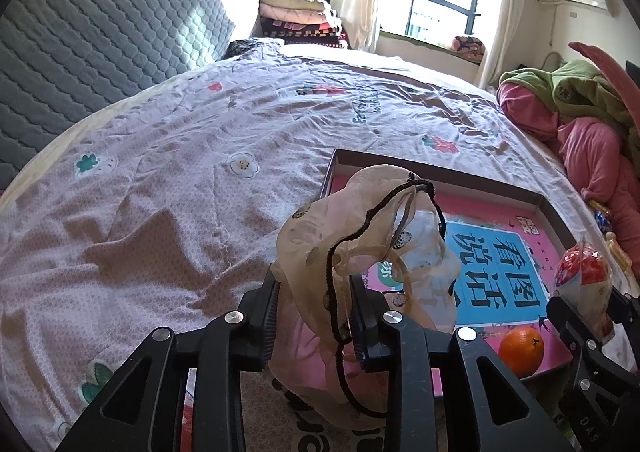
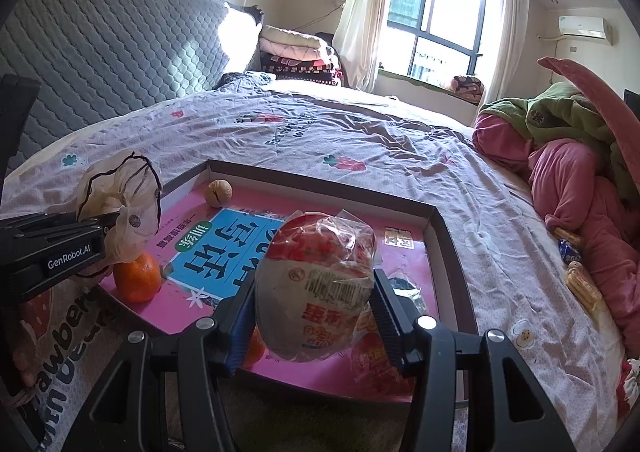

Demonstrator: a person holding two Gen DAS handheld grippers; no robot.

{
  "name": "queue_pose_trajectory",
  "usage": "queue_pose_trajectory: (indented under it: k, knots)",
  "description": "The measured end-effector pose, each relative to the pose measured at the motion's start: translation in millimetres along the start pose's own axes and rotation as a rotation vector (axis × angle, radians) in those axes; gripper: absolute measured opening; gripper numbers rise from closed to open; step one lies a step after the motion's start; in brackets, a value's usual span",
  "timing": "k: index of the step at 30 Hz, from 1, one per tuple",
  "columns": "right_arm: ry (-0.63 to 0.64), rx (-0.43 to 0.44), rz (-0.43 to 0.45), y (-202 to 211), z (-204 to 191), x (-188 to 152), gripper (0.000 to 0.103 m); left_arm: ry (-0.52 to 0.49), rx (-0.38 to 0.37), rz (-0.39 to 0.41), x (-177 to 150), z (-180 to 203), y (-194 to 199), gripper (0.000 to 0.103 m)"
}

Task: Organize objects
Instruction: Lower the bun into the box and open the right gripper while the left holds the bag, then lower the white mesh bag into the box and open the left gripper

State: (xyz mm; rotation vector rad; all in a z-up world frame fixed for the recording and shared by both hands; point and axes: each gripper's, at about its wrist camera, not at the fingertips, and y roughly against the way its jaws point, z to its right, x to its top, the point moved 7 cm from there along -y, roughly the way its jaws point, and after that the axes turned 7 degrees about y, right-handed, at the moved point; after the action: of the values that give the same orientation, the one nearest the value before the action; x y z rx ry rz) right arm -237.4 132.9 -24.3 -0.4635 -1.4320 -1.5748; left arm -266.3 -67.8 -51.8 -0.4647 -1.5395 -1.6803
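Left gripper [image 1: 314, 316], jaws narrow with the pouch [image 1: 360, 236] between them, hangs over the tray's [image 1: 552, 208] near-left corner. Your right gripper [image 2: 316, 316] clamps the snack pack [image 2: 316, 284] above the tray's near edge.

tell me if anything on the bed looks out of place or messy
A few snack packets lie loose on the sheet by the pink clothing pile, outside the shallow box that holds the orange and walnut. The clothing is heaped unfolded at the bed's right edge.
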Motion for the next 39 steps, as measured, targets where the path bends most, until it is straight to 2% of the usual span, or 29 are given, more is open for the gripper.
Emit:
queue_pose_trajectory:
  k: [7, 9, 16, 21, 33, 39]
  knots:
    - [0.01, -0.004, -0.007, 1, -2, -1, 0.054, 0.01, -0.028, -0.025, 0, -2, 0, 0.037]
    - [0.014, -0.005, -0.01, 1, -2, -2, 0.054, 0.012, -0.041, -0.034, 0, -2, 0, 0.042]
    - [0.014, -0.005, -0.012, 3, -2, -2, 0.056, 0.044, -0.087, -0.06, 0, -6, 1, 0.049]
    - [0.021, -0.007, 0.0, 5, -3, -1, 0.059, 0.064, -0.118, -0.058, 2, -7, 4, 0.06]
    - [0.019, -0.01, -0.003, 5, -2, -1, 0.059, 0.081, -0.15, -0.047, 5, -4, 9, 0.063]
    - [0.021, -0.013, -0.001, 7, -2, -1, 0.059, 0.112, -0.173, -0.078, 3, 1, 4, 0.063]
